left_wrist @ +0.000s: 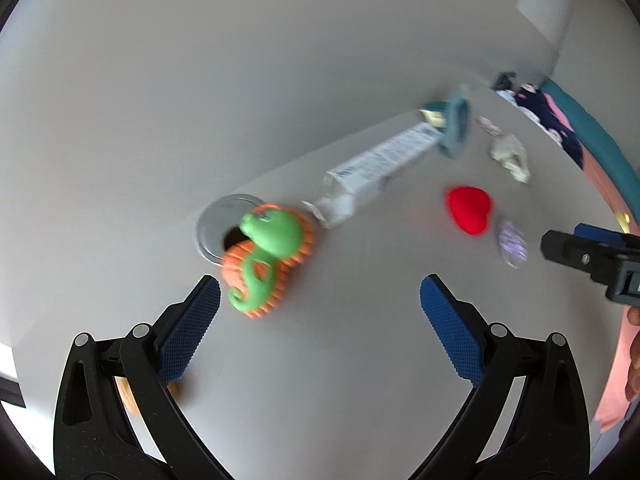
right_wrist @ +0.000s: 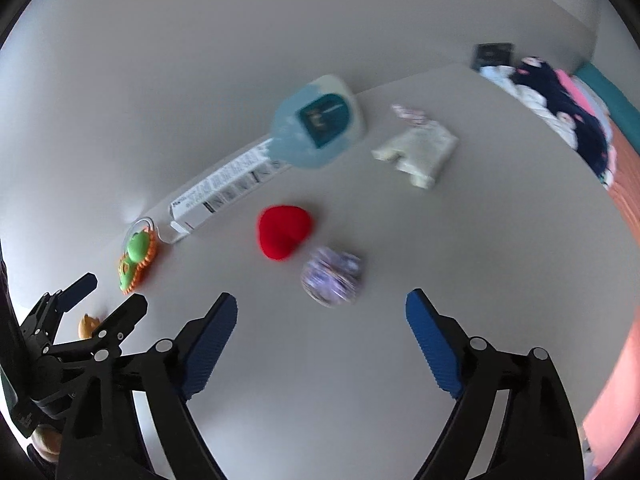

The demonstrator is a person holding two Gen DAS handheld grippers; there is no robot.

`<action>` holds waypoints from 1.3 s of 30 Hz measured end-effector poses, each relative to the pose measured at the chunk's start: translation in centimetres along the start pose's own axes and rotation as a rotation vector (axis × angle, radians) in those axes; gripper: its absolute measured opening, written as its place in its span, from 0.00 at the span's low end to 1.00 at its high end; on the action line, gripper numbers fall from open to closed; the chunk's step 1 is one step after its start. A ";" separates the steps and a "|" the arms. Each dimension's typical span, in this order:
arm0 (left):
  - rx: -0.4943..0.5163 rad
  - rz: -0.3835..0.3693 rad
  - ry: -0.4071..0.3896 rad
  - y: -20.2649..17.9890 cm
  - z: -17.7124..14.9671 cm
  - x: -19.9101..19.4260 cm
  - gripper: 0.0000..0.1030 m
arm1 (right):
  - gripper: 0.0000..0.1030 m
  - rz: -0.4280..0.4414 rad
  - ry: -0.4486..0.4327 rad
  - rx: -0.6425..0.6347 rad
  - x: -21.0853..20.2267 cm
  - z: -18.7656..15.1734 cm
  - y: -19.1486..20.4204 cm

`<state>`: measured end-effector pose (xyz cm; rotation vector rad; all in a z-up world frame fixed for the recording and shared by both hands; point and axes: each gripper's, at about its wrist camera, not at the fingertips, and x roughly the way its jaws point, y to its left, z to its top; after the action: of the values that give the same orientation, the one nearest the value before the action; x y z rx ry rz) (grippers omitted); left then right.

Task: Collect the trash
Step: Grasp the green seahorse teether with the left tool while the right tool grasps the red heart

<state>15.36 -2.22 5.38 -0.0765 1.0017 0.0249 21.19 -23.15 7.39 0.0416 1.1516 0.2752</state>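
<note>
I keep both claws wide and empty: my right gripper (right_wrist: 320, 320) hangs over the crumpled purple wrapper (right_wrist: 331, 276), just beside the red heart (right_wrist: 284, 232), ready to take it; my left gripper (left_wrist: 320, 304) waits near the seahorse toy (left_wrist: 266, 254).

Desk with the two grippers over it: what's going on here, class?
A person holds two grippers above a white desk strewn with odds and ends. Both the left gripper and the right gripper are open and empty. A crumpled purple wrapper lies just ahead of the right one, beside a red heart. Nothing is picked up yet.
</note>
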 end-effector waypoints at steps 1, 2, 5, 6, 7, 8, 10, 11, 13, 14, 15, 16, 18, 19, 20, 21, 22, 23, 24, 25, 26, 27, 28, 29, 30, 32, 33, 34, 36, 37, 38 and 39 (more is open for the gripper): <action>-0.009 -0.001 0.005 0.5 0.3 0.3 0.94 | 0.82 -0.003 0.010 -0.010 0.7 0.5 0.5; -0.018 0.000 0.011 0.9 0.5 0.8 0.94 | 0.82 -0.007 0.022 -0.021 1.7 1.2 1.1; -0.026 0.004 0.033 1.7 0.9 2.1 0.94 | 0.79 -0.030 0.051 -0.045 3.7 2.2 2.1; -0.030 0.002 0.042 1.9 1.0 2.5 0.94 | 0.78 -0.036 0.054 -0.049 4.2 2.4 2.3; -0.033 0.002 0.049 1.9 1.0 2.8 0.94 | 0.77 -0.042 0.059 -0.053 4.6 2.6 2.4; -0.035 0.002 0.054 2.0 1.0 3.2 0.94 | 0.76 -0.050 0.065 -0.055 5.1 2.7 2.4; -0.037 0.005 0.062 2.2 1.2 3.8 0.94 | 0.74 -0.060 0.076 -0.054 5.8 3.0 2.4; -0.034 0.006 0.068 2.5 1.3 4.2 0.93 | 0.73 -0.059 0.078 -0.047 6.1 3.2 2.2; -0.027 -0.005 0.083 2.6 1.5 4.8 0.84 | 0.62 -0.050 0.082 -0.034 6.3 3.4 1.7; -0.029 -0.015 0.093 2.7 1.5 5.1 0.80 | 0.60 -0.054 0.086 -0.033 6.5 3.5 1.5; -0.020 -0.004 0.080 2.7 1.5 5.1 0.77 | 0.56 -0.061 0.091 -0.034 6.7 3.6 1.4; -0.012 0.001 0.079 2.7 1.5 5.1 0.74 | 0.51 -0.068 0.093 -0.036 6.8 3.6 1.2; 0.010 0.019 0.067 2.5 1.5 5.1 0.64 | 0.46 -0.070 0.096 -0.042 7.1 3.6 0.9; 0.018 0.024 0.063 2.4 1.5 5.1 0.60 | 0.46 -0.070 0.090 -0.048 7.0 3.6 0.8; 0.023 0.016 0.064 2.4 1.5 5.0 0.60 | 0.46 -0.070 0.086 -0.051 7.0 3.6 0.8; 0.022 0.008 0.062 2.4 1.4 5.0 0.60 | 0.46 -0.069 0.082 -0.052 7.0 3.6 0.8; 0.021 0.007 0.059 2.5 1.4 4.9 0.60 | 0.46 -0.067 0.075 -0.051 6.9 3.5 0.8; 0.021 0.008 0.054 2.5 1.3 4.8 0.60 | 0.46 -0.061 0.067 -0.047 6.7 3.5 0.7; 0.023 0.011 0.048 2.4 1.1 4.7 0.60 | 0.46 -0.053 0.059 -0.044 6.5 3.4 0.7; 0.026 0.011 0.044 2.4 1.0 4.6 0.60 | 0.46 -0.046 0.053 -0.044 6.1 3.3 0.7; 0.030 0.013 0.036 2.4 0.9 4.3 0.60 | 0.46 -0.041 0.048 -0.044 5.9 3.3 0.8; 0.030 0.015 0.030 2.4 0.9 4.0 0.60 | 0.46 -0.037 0.038 -0.045 5.4 3.2 0.8; 0.028 0.013 0.026 2.4 0.9 3.8 0.60 | 0.46 -0.037 0.030 -0.046 4.9 3.1 1.1; 0.026 0.009 0.021 2.2 1.1 3.6 0.60 | 0.46 -0.035 0.024 -0.047 4.4 3.0 1.1; 0.026 0.005 0.014 2.1 1.3 3.2 0.60 | 0.46 -0.034 0.020 -0.046 4.2 3.1 1.2; 0.026 0.001 0.003 2.0 1.1 2.2 0.60 | 0.46 -0.032 0.011 -0.046 3.1 2.8 1.4; 0.030 -0.004 -0.006 1.7 1.0 1.6 0.60 | 0.46 -0.030 0.005 -0.043 2.7 2.6 1.3; 0.033 -0.007 -0.011 1.5 1.0 1.2 0.60 | 0.46 -0.030 0.001 -0.040 2.4 2.5 1.3; 0.046 -0.019 -0.021 0.6 0.8 0.3 0.60 | 0.46 -0.027 -0.005 -0.035 1.5 2.0 0.9; 0.052 -0.023 -0.024 0.2 0.7 -0.1 0.60 | 0.46 -0.028 -0.011 -0.033 1.0 1.8 0.7; 0.057 -0.027 -0.025 -0.3 0.6 -0.3 0.60 | 0.46 -0.029 -0.019 -0.027 0.3 1.3 0.3; 0.065 -0.033 -0.029 -1.0 0.3 -0.8 0.60 | 0.46 -0.029 -0.023 -0.021 -0.2 1.1 -0.1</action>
<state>15.25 -3.16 6.29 -0.0330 0.9716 -0.0368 22.15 -23.22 7.95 0.0091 1.1258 0.2608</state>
